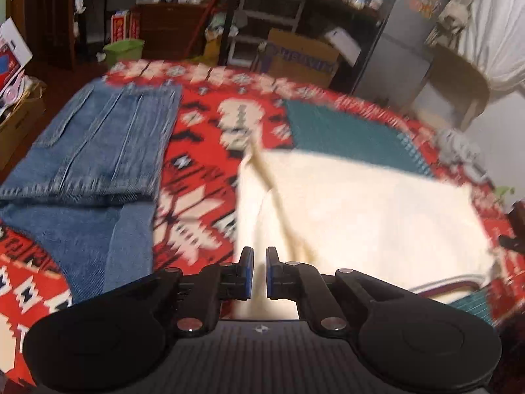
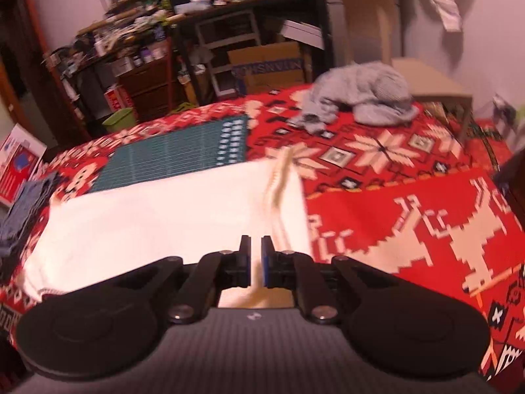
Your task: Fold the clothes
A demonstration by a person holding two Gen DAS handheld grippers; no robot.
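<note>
A cream white garment (image 1: 361, 210) lies spread on the red patterned blanket (image 1: 197, 151); it also shows in the right wrist view (image 2: 157, 220). My left gripper (image 1: 259, 272) is nearly closed and pinches the garment's near left edge. My right gripper (image 2: 256, 261) is nearly closed and pinches the near right edge of the same garment. A beige ribbed hem (image 2: 279, 190) runs up from the right gripper. Folded blue jeans (image 1: 95, 161) lie to the left on the blanket.
A crumpled grey garment (image 2: 357, 95) lies at the far right of the blanket (image 2: 410, 203). A teal patch (image 1: 344, 134) lies beyond the white garment. A green bin (image 1: 124, 51), cardboard boxes (image 1: 302, 57), shelves and a beige chair (image 2: 426, 92) stand around the bed.
</note>
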